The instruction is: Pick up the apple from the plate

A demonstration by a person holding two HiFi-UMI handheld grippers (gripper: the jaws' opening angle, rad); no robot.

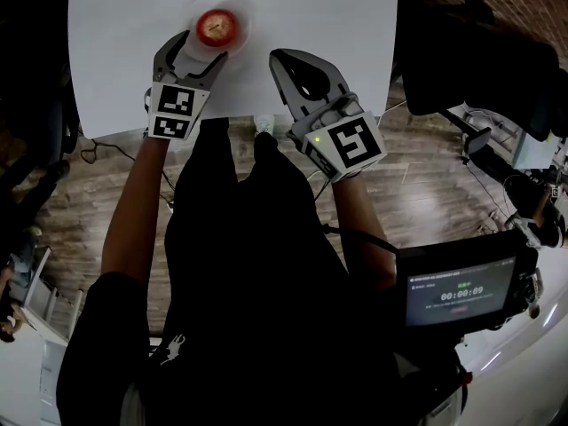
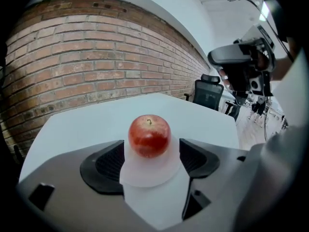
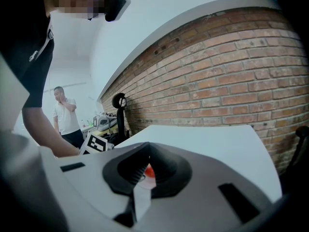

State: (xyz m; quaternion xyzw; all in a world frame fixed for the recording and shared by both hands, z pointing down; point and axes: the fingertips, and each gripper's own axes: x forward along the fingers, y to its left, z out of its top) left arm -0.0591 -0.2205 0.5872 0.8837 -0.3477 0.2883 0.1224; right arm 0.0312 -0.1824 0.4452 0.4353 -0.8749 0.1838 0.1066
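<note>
White desk (image 1: 337, 25), brick wall (image 2: 96, 57). Left claw (image 1: 197, 50) spread just before apple (image 2: 149, 136), untouched; right claw (image 3: 144, 168) pressed together. Risk: off-centre squeeze rolls apple off plate (image 2: 145, 177).

Apple (image 1: 216, 27) on plate (image 1: 244, 11), plate on worktop (image 1: 337, 25) ~11 o'clock. L claw (image 1: 199, 51) at plate's 7, straddling near rim; R claw (image 1: 279, 57) at 4, apart.

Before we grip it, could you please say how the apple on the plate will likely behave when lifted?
The apple looks round and glossy, so it may roll or slip if the fingers meet it off-centre. It seems firm, likely keeping its shape, though hard squeezing could bruise it. The shallow plate probably won't stop it rolling.
</note>
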